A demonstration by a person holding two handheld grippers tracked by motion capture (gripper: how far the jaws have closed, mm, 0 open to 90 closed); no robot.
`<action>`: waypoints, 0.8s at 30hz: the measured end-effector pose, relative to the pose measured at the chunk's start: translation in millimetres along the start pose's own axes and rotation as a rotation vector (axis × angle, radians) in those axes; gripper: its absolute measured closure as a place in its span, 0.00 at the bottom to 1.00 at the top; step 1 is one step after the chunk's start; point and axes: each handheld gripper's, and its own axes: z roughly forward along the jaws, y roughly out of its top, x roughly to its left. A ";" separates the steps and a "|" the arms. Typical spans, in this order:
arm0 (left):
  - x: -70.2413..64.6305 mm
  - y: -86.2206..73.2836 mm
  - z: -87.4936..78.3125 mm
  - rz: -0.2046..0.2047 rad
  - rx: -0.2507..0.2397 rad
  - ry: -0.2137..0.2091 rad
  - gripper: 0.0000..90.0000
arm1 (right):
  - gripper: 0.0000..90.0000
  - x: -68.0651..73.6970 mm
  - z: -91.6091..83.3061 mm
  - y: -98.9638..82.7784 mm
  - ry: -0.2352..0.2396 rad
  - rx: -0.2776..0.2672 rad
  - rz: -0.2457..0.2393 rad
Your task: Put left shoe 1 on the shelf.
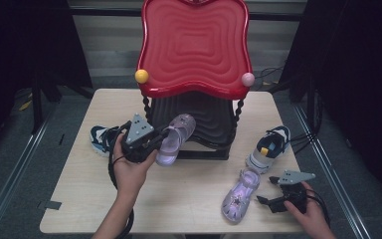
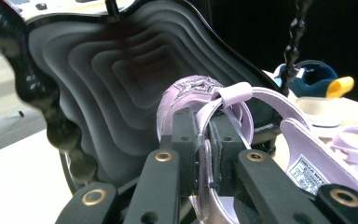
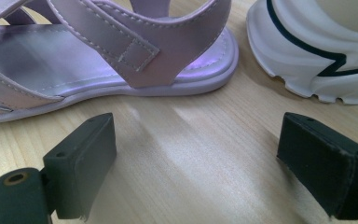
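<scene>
My left gripper (image 1: pixel 155 141) is shut on a lilac sandal (image 1: pixel 175 138), which hangs in the air in front of the black lower shelf (image 1: pixel 214 122) of a red-topped stand. In the left gripper view its jaws (image 2: pixel 204 140) pinch the side strap of that sandal (image 2: pixel 191 95). A second lilac sandal (image 1: pixel 239 194) lies flat on the table at the front right. My right gripper (image 1: pixel 264 198) rests open just right of it, with bare wood between the pads. The right gripper view has that sandal (image 3: pixel 98 51) just beyond the open pads (image 3: pixel 81 163).
The stand's red wavy top tray (image 1: pixel 195 47) rises over the table's back middle, with twisted black posts (image 1: pixel 238 112). A white and navy sneaker (image 1: pixel 269 148) stands at the right and another (image 1: pixel 102 138) at the left. The wooden table (image 1: pixel 189 194) has free room at the front.
</scene>
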 end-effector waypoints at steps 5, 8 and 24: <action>-2.3 3.6 10.2 0.017 -0.005 0.044 0.92 | 0.12 0.0 0.0 0.0 0.000 0.000 0.000; -4.2 3.5 16.0 0.020 -0.010 0.069 0.92 | 0.12 0.0 0.0 0.0 0.000 0.000 0.000; -9.6 4.9 46.7 0.003 -0.080 0.189 0.92 | 0.12 0.0 0.0 0.0 0.000 -0.001 -0.001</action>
